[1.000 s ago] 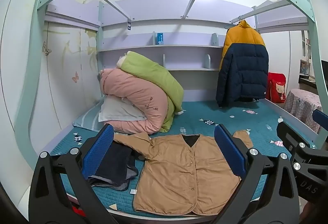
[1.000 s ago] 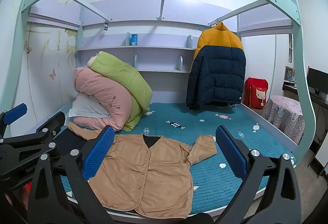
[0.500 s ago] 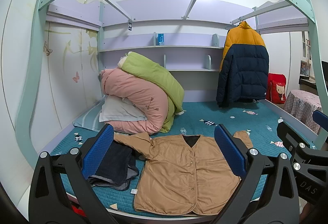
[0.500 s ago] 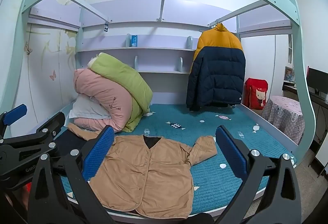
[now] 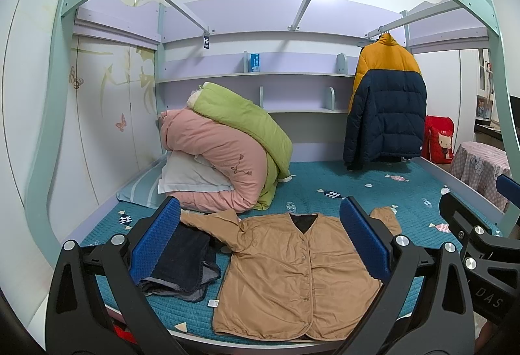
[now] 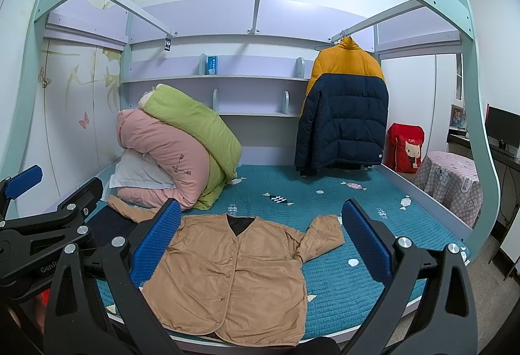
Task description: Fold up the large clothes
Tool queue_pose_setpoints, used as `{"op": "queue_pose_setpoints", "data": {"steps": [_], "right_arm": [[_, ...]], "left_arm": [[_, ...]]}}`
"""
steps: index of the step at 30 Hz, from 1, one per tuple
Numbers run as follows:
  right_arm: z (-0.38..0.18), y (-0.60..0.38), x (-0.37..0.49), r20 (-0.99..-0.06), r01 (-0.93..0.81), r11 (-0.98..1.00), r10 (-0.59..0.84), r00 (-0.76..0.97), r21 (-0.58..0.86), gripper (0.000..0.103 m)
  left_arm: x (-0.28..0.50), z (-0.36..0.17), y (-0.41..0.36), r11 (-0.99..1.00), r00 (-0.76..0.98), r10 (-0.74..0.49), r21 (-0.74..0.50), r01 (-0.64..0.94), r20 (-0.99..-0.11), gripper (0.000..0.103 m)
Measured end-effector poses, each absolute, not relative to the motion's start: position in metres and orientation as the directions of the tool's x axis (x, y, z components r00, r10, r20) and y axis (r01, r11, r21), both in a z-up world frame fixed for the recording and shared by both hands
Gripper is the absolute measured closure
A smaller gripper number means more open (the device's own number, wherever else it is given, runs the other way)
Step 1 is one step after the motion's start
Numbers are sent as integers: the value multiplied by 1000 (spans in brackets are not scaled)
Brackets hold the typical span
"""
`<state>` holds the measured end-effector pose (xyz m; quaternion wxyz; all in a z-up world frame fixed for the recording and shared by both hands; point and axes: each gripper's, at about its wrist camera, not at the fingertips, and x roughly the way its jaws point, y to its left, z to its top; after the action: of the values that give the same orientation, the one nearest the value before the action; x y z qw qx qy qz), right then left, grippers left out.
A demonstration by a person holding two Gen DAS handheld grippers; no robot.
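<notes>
Tan jacket (image 5: 294, 277): flat on the teal mattress (image 5: 325, 183), buttoned front up, sleeves out, near the front edge.
Left gripper (image 5: 260, 244): jaws spread wide, holding nothing, above the jacket.
Right gripper (image 6: 261, 244): jaws spread wide, holding nothing.
Dark folded garment (image 5: 182, 264): beside the jacket's sleeve.
Rolled quilts (image 5: 224, 153): at the back, on a pillow.
Puffer coat (image 5: 385, 101): hanging.

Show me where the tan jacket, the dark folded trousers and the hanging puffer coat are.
tan jacket (image 5: 292, 273), left wrist view, front panel by the buttons.
dark folded trousers (image 5: 182, 260), left wrist view, top layer.
puffer coat (image 6: 344, 121), right wrist view, navy lower body.
</notes>
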<state>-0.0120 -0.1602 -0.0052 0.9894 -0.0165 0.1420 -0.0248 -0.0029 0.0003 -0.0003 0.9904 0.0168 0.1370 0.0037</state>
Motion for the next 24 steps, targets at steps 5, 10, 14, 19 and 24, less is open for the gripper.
{"op": "queue_pose_setpoints", "data": {"steps": [5,10,14,19,24], "right_arm": [[-5,-161,-12,-279,44,998,-52,959,-35,7],[-2,-158,-13,-280,45,998,-53,958,-36,7],[-1,-156,-13,-282,46,998,-55,958,-39,7],[-1,-159,-12,-282,46,998,-54,958,-36,7],[0,-158,-12,-282,45,998,-53,958,-34,7]], "left_arm": [[-3,-1,1,999,963,11,35,-2,-270,4],[-3,-1,1,999,963,13,36,-3,-271,4],[-3,-1,0,999,962,13,37,-3,-271,4],[-5,-1,1,999,963,14,38,-4,-271,4],[-4,0,0,999,962,13,38,-3,-272,4]]}}
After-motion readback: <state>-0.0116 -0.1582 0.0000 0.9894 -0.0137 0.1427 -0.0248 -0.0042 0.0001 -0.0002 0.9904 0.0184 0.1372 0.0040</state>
